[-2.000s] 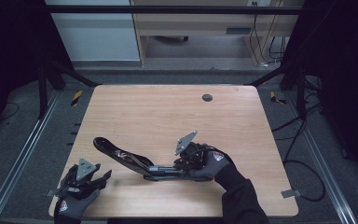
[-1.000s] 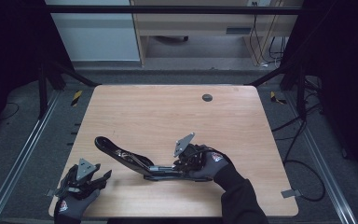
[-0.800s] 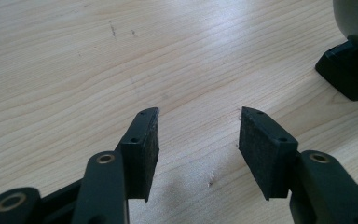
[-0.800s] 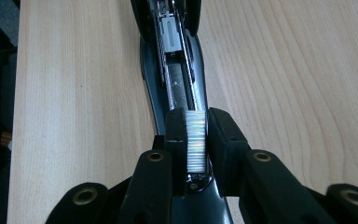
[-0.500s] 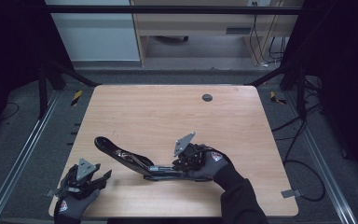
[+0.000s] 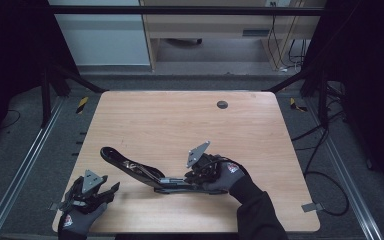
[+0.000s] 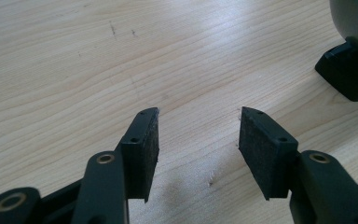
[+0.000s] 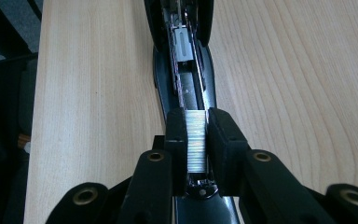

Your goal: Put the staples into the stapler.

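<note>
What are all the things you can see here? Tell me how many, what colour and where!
stapler: one, black, swung open, lying on the near middle of the table
strip of staples: one, silvery, over the stapler's open channel, pinched between the right gripper's jaws
table: one, light wood, middle of the high view
round hole cover: one, dark, far side of the table top
tape strips: two, yellow and black, on the floor left and right of the table
left gripper: one, black, jaws open over bare wood at the near left corner
right gripper: one, black, shut on the staples
gloved hands: two, dark, one on each gripper
</note>
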